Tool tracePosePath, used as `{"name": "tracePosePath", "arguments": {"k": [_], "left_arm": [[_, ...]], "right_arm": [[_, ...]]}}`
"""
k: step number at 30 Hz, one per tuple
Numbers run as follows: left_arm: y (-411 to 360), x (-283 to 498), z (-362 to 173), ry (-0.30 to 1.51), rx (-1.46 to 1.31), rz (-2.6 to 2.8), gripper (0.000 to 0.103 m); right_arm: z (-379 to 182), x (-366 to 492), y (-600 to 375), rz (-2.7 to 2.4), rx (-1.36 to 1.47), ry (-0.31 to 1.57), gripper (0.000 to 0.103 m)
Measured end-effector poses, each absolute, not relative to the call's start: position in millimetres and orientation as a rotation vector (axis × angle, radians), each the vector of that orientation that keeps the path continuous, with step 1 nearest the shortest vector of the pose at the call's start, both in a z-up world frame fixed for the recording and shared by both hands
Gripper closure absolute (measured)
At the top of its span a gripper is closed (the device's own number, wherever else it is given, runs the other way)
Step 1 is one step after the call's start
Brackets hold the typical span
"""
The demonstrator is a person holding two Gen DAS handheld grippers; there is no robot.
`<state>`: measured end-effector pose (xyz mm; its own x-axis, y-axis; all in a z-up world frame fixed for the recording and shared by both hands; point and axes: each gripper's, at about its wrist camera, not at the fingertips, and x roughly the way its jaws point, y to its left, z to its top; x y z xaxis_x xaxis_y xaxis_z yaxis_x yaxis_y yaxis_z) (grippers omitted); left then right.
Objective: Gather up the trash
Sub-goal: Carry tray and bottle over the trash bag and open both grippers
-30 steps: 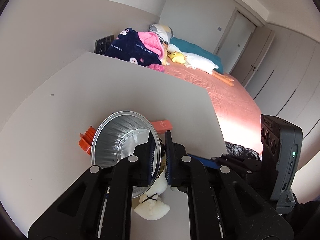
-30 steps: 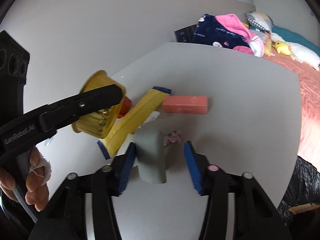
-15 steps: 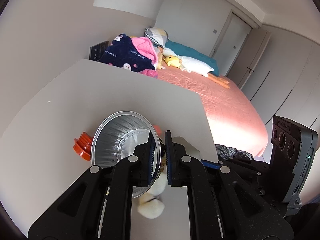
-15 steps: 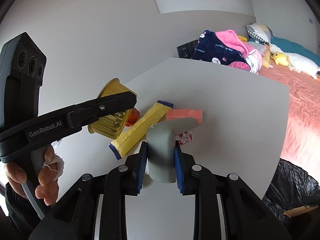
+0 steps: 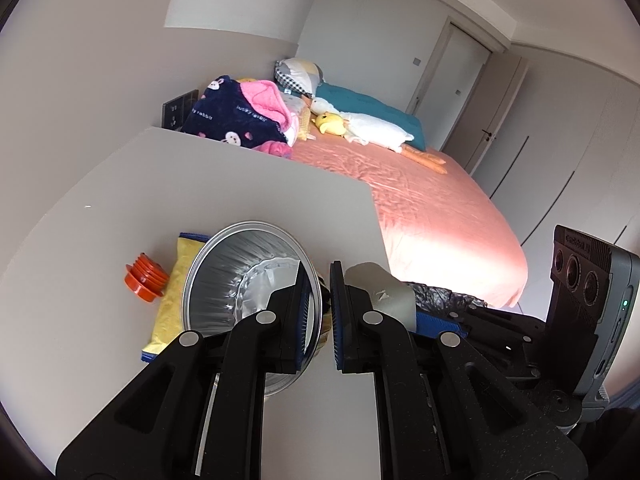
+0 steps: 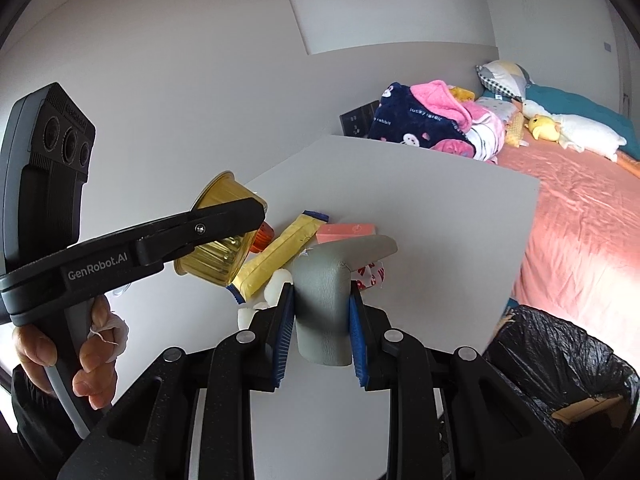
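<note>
- your right gripper (image 6: pixel 320 332) pointed downward over the table (image 6: pixel 440 232), clamped on the grey wrapper (image 6: pixel 324 304), long axis running away, far end bent right.
- your left gripper (image 5: pixel 318 312) pinched the foil cup (image 5: pixel 240 284) rim, mouth facing you.

Grey table (image 6: pixel 440 216) bears yellow packet (image 6: pixel 280 252); pink box (image 6: pixel 346 232); orange cap (image 5: pixel 145 282).

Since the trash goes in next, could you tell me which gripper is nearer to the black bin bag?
Right. The right gripper, clamped on grey foam, is beside the black bin bag; the left gripper, pinching the foil cup, is farther away.
</note>
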<state>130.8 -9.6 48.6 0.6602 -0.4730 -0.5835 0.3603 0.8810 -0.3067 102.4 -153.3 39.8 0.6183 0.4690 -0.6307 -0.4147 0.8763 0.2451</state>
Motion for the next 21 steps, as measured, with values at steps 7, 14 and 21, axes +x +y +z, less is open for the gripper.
{"name": "tracePosePath", "arguments": {"k": [7,14,21], "left_arm": [[-29.5,116.7,52.0,0.705,-0.158,-0.510,0.094],[-46.9,108.2,55.0,0.699,-0.151,-0.542,0.093],[-63.3,94.1,55.7,0.698,-0.141,-0.571,0.093]], "right_arm": [[47.2,85.5,-173.7,0.479,0.084,0.730,0.076],[51.2,72.2,-192.9,0.446,0.093,0.715,0.076],[53.0,56.5,-210.1,0.422,0.103,0.703,0.076]]}}
